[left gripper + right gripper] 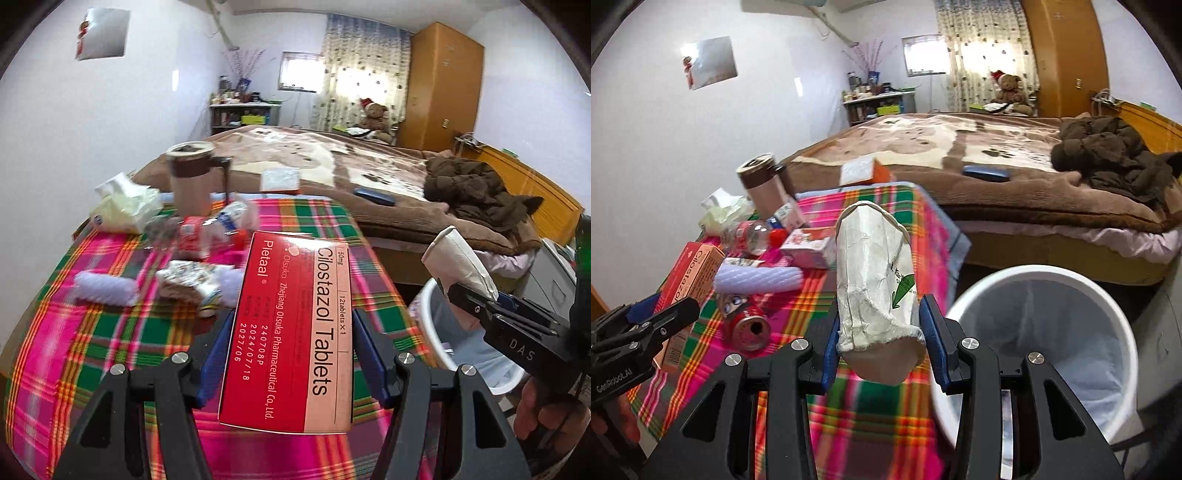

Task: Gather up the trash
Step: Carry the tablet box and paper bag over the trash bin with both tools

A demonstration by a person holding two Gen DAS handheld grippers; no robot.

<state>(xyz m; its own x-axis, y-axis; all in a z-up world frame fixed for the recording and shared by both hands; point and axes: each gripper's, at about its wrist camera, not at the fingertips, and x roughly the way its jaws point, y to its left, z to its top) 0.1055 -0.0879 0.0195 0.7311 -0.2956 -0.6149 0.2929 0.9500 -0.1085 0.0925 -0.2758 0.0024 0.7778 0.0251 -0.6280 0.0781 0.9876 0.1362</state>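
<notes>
My left gripper is shut on a red Cilostazol tablet box and holds it above the plaid tablecloth. My right gripper is shut on a crushed white paper cup, held at the table's right edge beside the white trash bin. In the left wrist view the right gripper holds the cup over the bin. The left gripper and box show at the left of the right wrist view.
On the table lie a crushed red can, a white foam sleeve, a small carton, a plastic bottle, a tissue pack and a brown mug. A bed stands behind.
</notes>
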